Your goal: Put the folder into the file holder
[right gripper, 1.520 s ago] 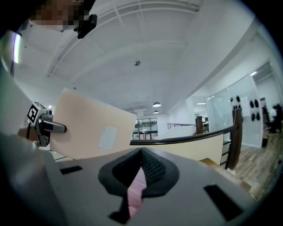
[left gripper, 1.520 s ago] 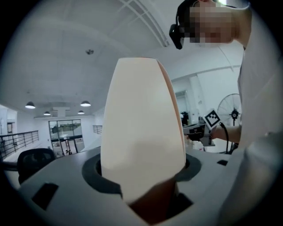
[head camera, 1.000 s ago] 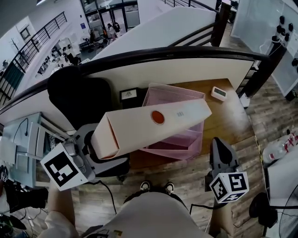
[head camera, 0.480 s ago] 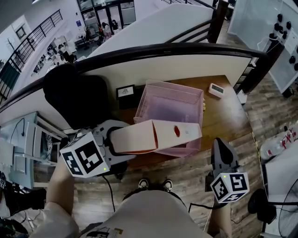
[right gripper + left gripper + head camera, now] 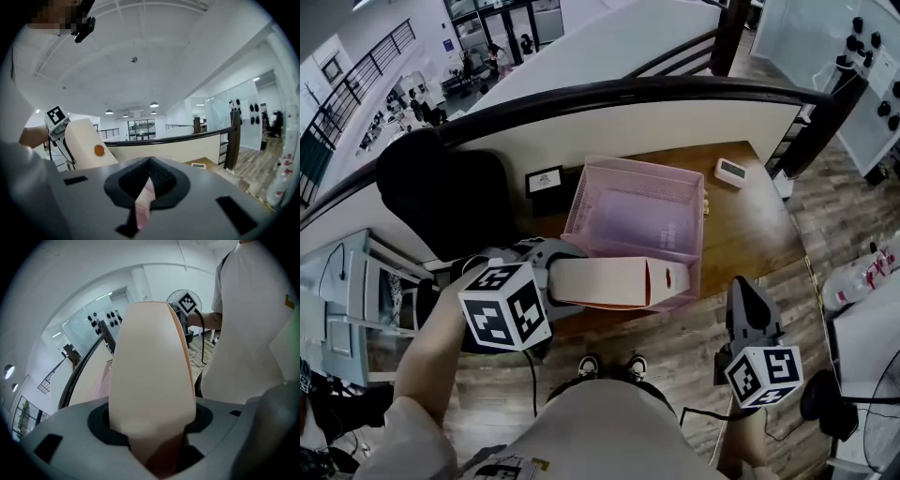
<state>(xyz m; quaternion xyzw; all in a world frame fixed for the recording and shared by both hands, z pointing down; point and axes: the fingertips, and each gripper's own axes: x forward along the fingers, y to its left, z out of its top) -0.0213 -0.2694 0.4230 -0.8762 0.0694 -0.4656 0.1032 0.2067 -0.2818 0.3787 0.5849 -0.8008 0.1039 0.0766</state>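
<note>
Left gripper (image 5: 551,281) clamps the folder (image 5: 617,281), whose far end overlies the 6 o'clock rim of the file holder (image 5: 630,211). Right gripper (image 5: 745,298), at 4 o'clock: jaws together.

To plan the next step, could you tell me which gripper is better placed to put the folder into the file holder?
Left. The left gripper grips the folder, already at the holder's near edge. The right gripper is off to the side and holds nothing.

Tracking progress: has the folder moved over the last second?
Yes. In the left hand-held gripper, the folder swung from across the file holder down to its near wall.
</note>
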